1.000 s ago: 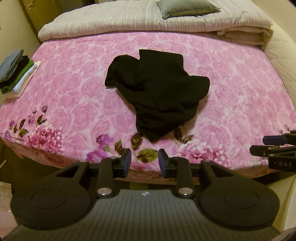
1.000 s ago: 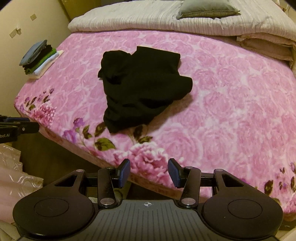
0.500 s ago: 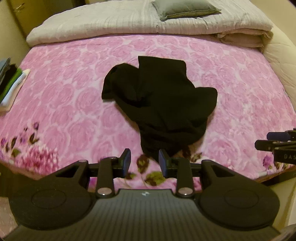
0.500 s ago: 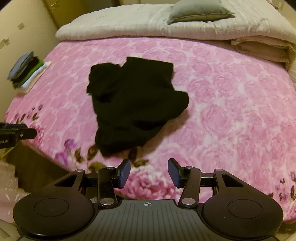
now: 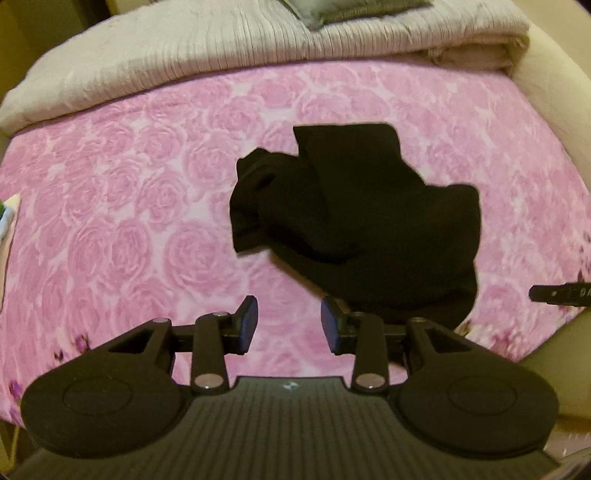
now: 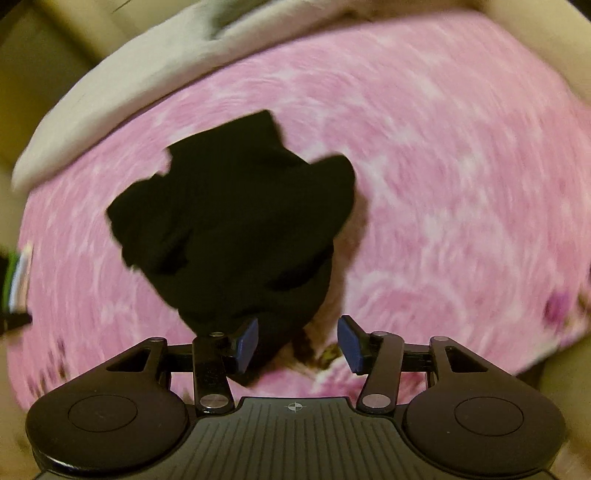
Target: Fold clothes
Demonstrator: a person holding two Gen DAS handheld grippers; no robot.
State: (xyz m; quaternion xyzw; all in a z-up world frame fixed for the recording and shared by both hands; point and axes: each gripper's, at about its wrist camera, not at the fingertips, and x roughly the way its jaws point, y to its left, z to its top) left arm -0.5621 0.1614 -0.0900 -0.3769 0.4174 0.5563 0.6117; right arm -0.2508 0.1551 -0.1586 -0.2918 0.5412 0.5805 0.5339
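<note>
Down in the left wrist view, the left gripper [image 5: 289, 325] hangs over the near part of a bed, its two blue-padded fingers [image 5: 246, 325] spread apart with only the pink rose-print blanket [image 5: 122, 229] showing between them; its jaws have just been opening. A crumpled black garment [image 5: 362, 221] lies in a heap on the blanket, ahead and to the right of the gripper, its near edge just beyond the right-hand pad. Across the far end of the bed lies a folded beige quilt [image 5: 207, 51], with a grey-green pillow [image 5: 354, 11] on top at the picture's upper edge. At the far left edge a sliver of stacked clothes [image 5: 6, 218] shows. The tip of the right gripper [image 5: 561, 293] pokes in from the right border, above the blanket's corner.

Next, the right wrist view is smeared by motion. The right gripper [image 6: 298, 341] stands spread, and its jaws too have just been opening; the black garment [image 6: 236, 221] fills the middle of the picture and its near end reaches down behind the left-hand pad, while the gap itself shows mostly blanket [image 6: 443, 184]. Whether the pad touches the cloth I cannot tell. The beige quilt [image 6: 110, 107] curves along the upper left.
</note>
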